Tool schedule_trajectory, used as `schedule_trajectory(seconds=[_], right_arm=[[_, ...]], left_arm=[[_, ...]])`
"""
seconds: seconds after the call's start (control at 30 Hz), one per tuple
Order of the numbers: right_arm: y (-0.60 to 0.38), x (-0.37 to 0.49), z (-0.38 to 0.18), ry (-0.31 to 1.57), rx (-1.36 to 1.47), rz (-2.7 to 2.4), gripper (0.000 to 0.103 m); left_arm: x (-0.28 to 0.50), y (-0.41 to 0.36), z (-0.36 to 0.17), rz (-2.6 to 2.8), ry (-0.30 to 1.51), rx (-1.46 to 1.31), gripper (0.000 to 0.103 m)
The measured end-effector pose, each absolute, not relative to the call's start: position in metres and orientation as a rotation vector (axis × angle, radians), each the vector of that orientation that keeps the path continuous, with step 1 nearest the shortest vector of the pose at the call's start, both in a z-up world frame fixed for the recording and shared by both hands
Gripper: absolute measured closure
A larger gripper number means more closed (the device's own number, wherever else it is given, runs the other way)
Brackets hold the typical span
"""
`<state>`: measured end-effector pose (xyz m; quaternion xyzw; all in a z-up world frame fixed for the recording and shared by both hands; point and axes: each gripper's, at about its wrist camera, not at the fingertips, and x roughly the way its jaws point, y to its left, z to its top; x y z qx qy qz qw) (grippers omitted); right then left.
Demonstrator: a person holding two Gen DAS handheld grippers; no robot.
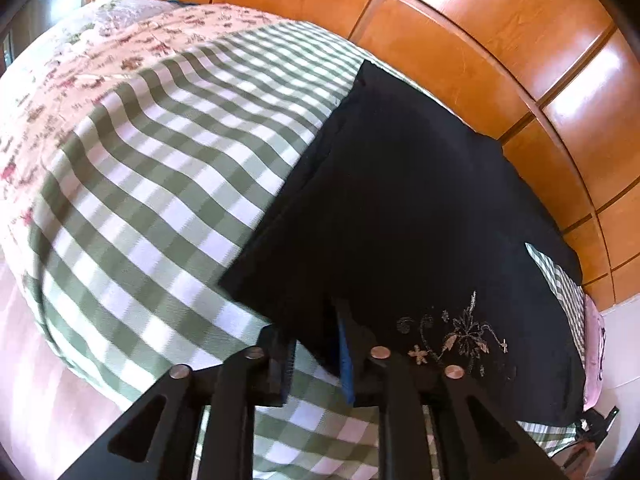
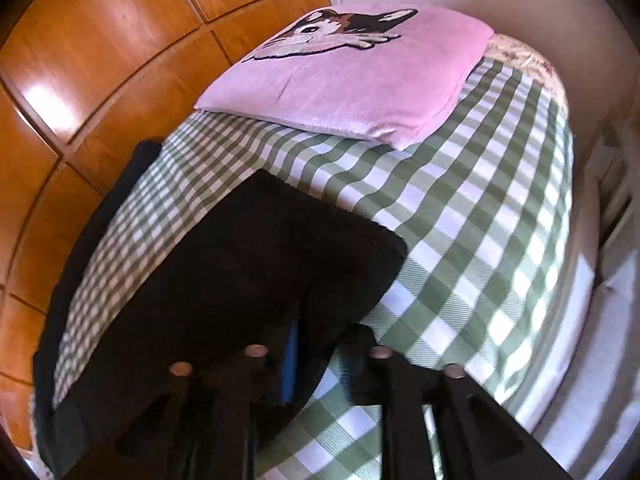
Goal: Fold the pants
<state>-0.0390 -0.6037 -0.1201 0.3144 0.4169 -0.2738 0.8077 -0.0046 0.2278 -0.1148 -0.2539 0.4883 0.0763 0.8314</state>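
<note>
pants: the black pants (image 1: 400, 200) lie flat on the bed, along the side nearest the wooden wardrobe, already doubled into a broad dark slab; the embroidered flower motif (image 1: 460, 336) faces up near the front edge, so the outer face is on top.
layers: in the right wrist view the pants (image 2: 248, 264) show an upper panel resting on a longer lower strip that runs along the bed's edge, which reads as one fold laid and not yet squared.
left hand-held gripper: the left hand-held gripper (image 1: 318, 356) stands partly open over the near hem, a thin edge of black cloth between the blue pads (image 1: 346, 360) with a visible gap, so it looks released rather than pinched.
right hand-held gripper: the right hand-held gripper (image 2: 320, 360) is likewise partly open, straddling the pants' corner; whether its pads touch the fabric I cannot tell.
why there: both sit at the hem's two ends, judged to lay the fold evenly.
bed: the green checked cover (image 1: 168, 168) gives a flat base.
pillow: the pink pillow (image 2: 352, 76) lies well apart.
wardrobe: the wardrobe (image 1: 500, 40) stands just beside the bed.
</note>
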Motion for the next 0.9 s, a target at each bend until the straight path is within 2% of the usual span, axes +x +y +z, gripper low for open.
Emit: schedule_trajectory(seconds=[0.03, 0.07, 0.17, 0.23, 0.4, 0.53, 0.77, 0.9], right_arm=[[-0.604, -0.046, -0.113, 0.906, 0.646, -0.617, 0.054], [-0.602, -0.048, -0.106, 0.908, 0.613, -0.658, 0.039], [-0.596, -0.06, -0.084, 0.846, 0.568, -0.689, 0.038], [-0.584, -0.056, -0.074, 0.824, 0.552, -0.652, 0.038], [-0.513, -0.013, -0.065, 0.831, 0.5, -0.36, 0.038], [-0.438, 0.032, -0.079, 0.888, 0.475, -0.089, 0.038], [-0.355, 0.071, -0.109, 0.948, 0.38, 0.091, 0.038], [-0.356, 0.068, -0.114, 0.93, 0.409, 0.103, 0.035]], left_arm=[[-0.009, 0.232, -0.112, 0.171, 1.032, -0.537, 0.073], [-0.013, 0.237, -0.109, 0.186, 1.03, -0.537, 0.072], [-0.027, 0.254, -0.095, 0.248, 0.997, -0.506, 0.071], [-0.034, 0.263, -0.081, 0.334, 0.966, -0.452, 0.076], [-0.022, 0.285, -0.047, 0.248, 0.862, -0.594, 0.076], [0.029, 0.284, -0.03, 0.117, 0.839, -0.637, 0.075], [0.148, 0.285, -0.044, 0.028, 0.935, -0.667, 0.072], [0.209, 0.29, -0.059, 0.021, 0.984, -0.724, 0.063]])
